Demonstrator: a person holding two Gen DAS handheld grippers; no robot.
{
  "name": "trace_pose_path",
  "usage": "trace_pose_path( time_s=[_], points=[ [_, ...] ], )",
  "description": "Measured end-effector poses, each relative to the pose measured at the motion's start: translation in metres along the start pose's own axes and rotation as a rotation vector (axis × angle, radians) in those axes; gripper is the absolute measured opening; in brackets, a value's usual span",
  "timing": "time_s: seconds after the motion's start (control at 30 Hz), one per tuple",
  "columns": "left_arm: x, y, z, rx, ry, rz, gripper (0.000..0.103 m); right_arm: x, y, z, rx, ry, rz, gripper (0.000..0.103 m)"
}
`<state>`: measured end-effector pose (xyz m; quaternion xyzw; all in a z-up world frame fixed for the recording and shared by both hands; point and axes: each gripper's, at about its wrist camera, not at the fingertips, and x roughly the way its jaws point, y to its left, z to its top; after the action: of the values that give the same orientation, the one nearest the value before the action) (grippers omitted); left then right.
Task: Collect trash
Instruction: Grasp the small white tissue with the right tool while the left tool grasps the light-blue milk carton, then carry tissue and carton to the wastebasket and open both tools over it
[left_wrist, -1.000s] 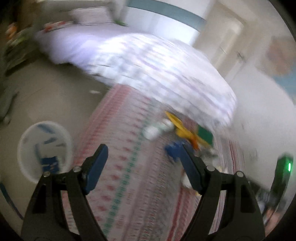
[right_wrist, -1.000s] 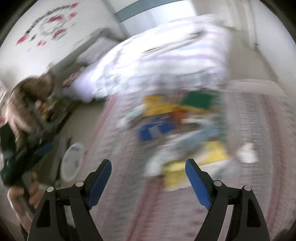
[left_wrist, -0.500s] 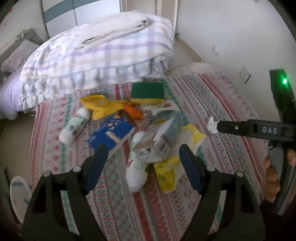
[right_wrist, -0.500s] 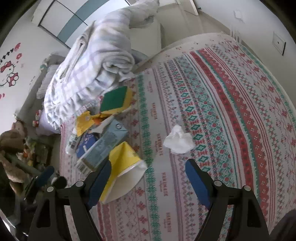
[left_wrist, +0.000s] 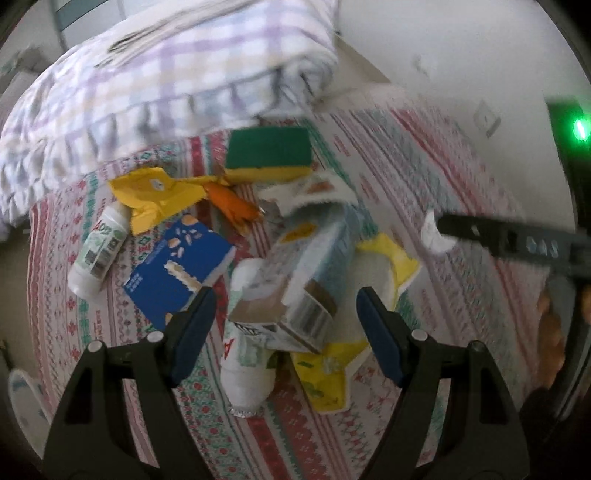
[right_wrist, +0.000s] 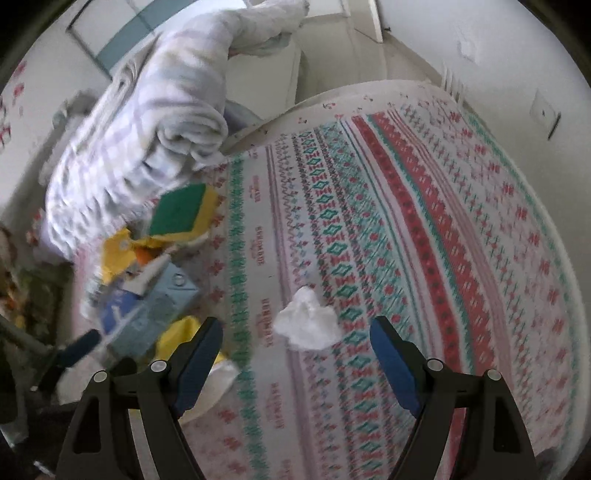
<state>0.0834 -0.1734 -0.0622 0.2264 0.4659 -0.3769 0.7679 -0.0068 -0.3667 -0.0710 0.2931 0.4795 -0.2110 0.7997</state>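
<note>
We hold the left tool with its two blue-padded fingers spread wide and gripping nothing, poised above the heap of trash on the patterned rug. Directly between the fingers lies a pale blue carton, resting on a white bottle and a yellow wrapper. To the left sit a blue box and a second white bottle; farther off we see an orange scrap, another yellow wrapper and a green-and-yellow sponge, just in front of the checked blanket.

Our right tool is likewise wide open and empty. A crumpled white tissue lies on the rug between its fingers, apart from the heap at the left.
</note>
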Motion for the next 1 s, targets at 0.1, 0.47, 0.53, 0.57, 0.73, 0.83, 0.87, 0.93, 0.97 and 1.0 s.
trace_pose_path(
  time_s=[0.1,0.47,0.53,0.57,0.73,0.83,0.87,0.93,0.97,1.0],
  points=[
    [0.006,-0.005,-0.002,0.034,0.015,0.011,0.076,0.010,-0.003,0.001,-0.017,0.027,-0.033,0.083],
    [0.000,0.006,-0.003,0.005,0.008,-0.035,0.047,0.026,-0.005,-0.002,-0.040,0.071,-0.043,0.063],
    [-0.001,0.010,-0.004,-0.015,0.007,-0.044,0.047,0.029,-0.005,-0.002,-0.040,0.082,-0.035,0.053],
    [-0.003,0.012,-0.004,-0.029,0.004,-0.051,0.047,0.029,-0.004,-0.003,-0.042,0.087,-0.026,0.041],
    [-0.021,0.018,-0.008,-0.075,-0.023,-0.100,0.047,0.025,-0.005,-0.002,-0.026,0.078,0.007,0.014],
    [-0.035,0.021,-0.011,-0.109,-0.038,-0.129,0.047,0.015,-0.008,-0.001,0.003,0.057,0.048,0.013],
    [-0.040,0.023,-0.013,-0.119,-0.043,-0.135,0.047,0.013,-0.009,0.000,0.008,0.049,0.050,0.013],
    [-0.048,0.027,-0.017,-0.142,-0.050,-0.157,0.047,0.010,-0.011,0.001,0.021,0.040,0.058,0.012],
    [-0.053,0.030,-0.019,-0.156,-0.055,-0.168,0.047,0.009,-0.012,0.002,0.028,0.037,0.063,0.012],
    [-0.060,0.034,-0.022,-0.175,-0.061,-0.183,0.047,0.006,-0.014,0.002,0.038,0.029,0.070,0.012]
  ],
)
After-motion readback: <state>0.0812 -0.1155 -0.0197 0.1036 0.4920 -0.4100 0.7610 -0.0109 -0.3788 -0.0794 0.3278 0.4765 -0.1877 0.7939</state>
